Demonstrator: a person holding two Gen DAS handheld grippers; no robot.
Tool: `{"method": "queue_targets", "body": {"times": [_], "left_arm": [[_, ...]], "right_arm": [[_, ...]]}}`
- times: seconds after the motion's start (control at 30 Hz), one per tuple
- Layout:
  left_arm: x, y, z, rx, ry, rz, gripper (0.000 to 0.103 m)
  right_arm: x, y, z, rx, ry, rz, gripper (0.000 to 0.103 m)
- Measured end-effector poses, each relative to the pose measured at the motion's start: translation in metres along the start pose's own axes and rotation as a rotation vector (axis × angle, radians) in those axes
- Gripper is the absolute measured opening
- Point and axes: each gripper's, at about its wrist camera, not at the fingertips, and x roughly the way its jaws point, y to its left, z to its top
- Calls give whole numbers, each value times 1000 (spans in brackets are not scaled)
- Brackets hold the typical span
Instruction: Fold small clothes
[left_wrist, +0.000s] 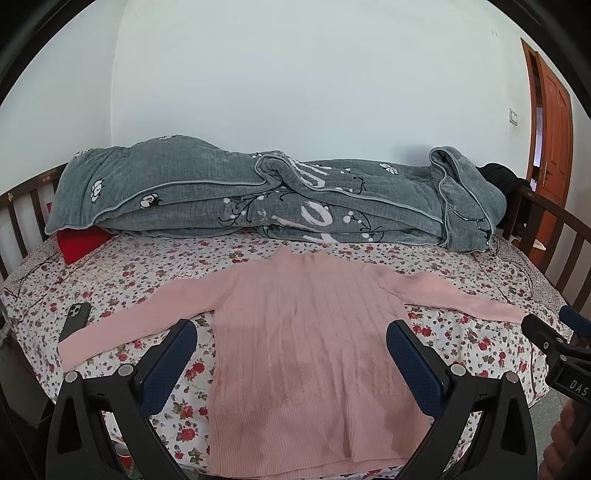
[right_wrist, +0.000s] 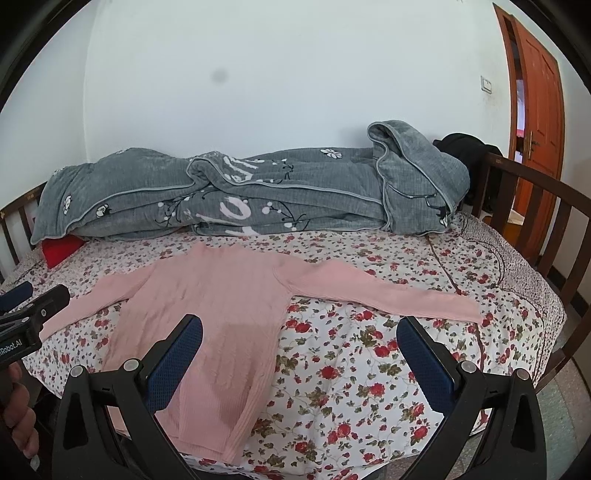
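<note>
A pink ribbed knit sweater (left_wrist: 314, 347) lies flat on the floral bedsheet (left_wrist: 140, 273), both sleeves spread out to the sides. In the right wrist view the sweater (right_wrist: 218, 310) lies left of centre, its right sleeve stretching far right. My left gripper (left_wrist: 291, 332) is open and empty, held above the sweater's body near the hem. My right gripper (right_wrist: 299, 332) is open and empty, above the sweater's right edge and the sheet. The right gripper's tip also shows at the left wrist view's right edge (left_wrist: 554, 332).
A rolled grey floral quilt (left_wrist: 258, 195) lies along the far side of the bed against the white wall. A red cushion (left_wrist: 81, 242) peeks from under it. A phone (left_wrist: 75, 319) lies by the left sleeve. Wooden bed rails (right_wrist: 535, 206) and an orange door (right_wrist: 535, 92) are at right.
</note>
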Motion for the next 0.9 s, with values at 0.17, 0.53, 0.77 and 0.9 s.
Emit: {"method": "queue_targets", "body": {"times": [0.17, 0.53, 0.77, 0.9], "left_arm": [[0, -2, 0, 1, 2, -2, 103], [0, -2, -3, -1, 3, -4, 103], [0, -2, -5, -4, 4, -5, 103], [0, -1, -6, -6, 2, -5, 103]], "right_arm": [[0, -1, -1, 1, -1, 0, 103], [0, -3, -2, 7, -3, 4, 103], [0, -3, -3, 9, -3, 5, 103], [-1, -4, -3, 10, -4, 6, 103]]}}
